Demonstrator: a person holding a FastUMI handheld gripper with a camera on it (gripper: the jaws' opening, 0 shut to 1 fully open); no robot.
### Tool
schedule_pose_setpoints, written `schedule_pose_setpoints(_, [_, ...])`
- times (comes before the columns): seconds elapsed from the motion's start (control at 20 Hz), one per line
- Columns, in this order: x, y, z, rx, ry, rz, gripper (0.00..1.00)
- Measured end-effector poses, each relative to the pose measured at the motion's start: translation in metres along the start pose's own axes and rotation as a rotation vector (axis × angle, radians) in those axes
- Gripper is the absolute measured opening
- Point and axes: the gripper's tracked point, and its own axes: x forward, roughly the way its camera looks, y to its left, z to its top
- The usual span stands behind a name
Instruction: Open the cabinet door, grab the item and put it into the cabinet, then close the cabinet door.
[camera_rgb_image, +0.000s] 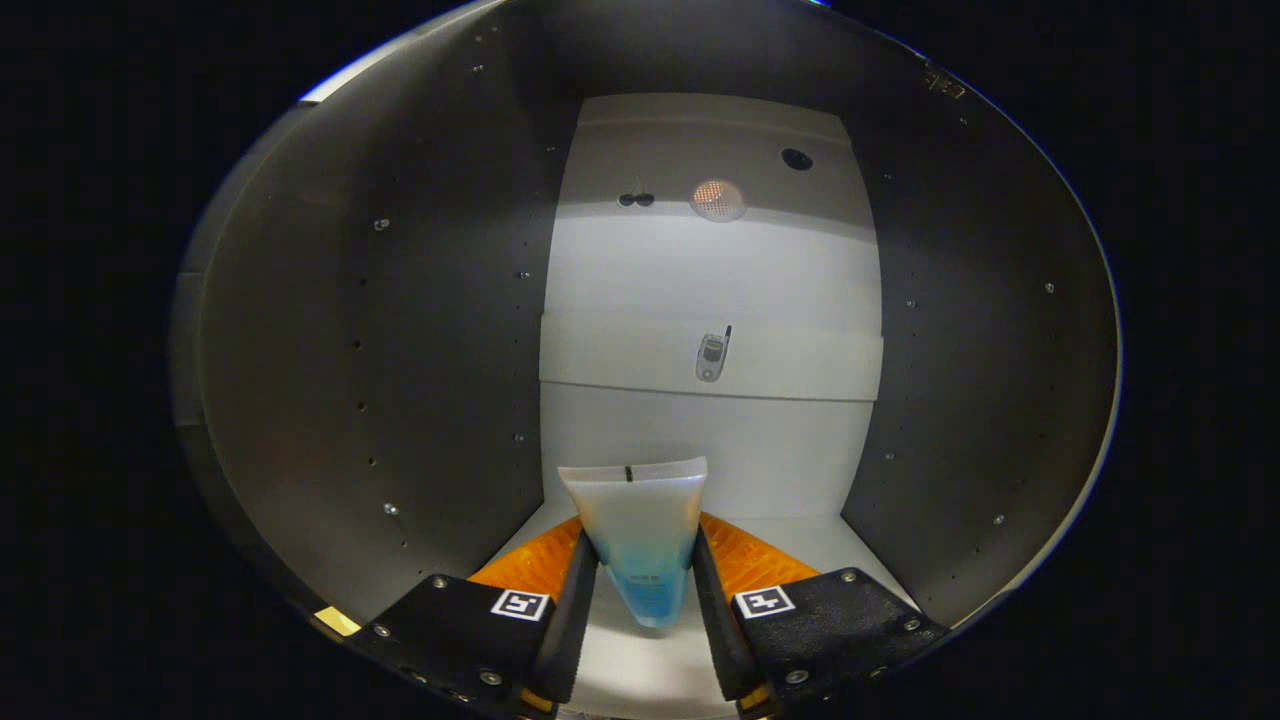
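I am looking into the open cabinet, between its dark side walls (420, 330) toward the white back panel (710, 270). A soft tube (640, 535), translucent white at its flat sealed end and blue lower down, stands upright between my fingers with the sealed end pointing up. My gripper (643, 590) is shut on the tube, both fingers pressing its sides. The tube hangs a little above the white cabinet floor (830, 545). The cabinet door is out of sight.
A white ledge (600, 355) crosses the back panel halfway up, with a small phone-shaped mark (712, 356) on it. Higher on the panel sit a round pale disc (717, 200) and a dark hole (796, 158). Rows of small holes and screws dot both side walls.
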Motion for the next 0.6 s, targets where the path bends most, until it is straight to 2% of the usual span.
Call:
schedule_pose_setpoints(0.35, [0.019, -0.015, -0.028, 0.046, 0.057, -0.013, 0.53])
schedule_pose_setpoints(0.6, [0.021, -0.012, -0.048, 0.080, 0.116, 0.012, 0.54])
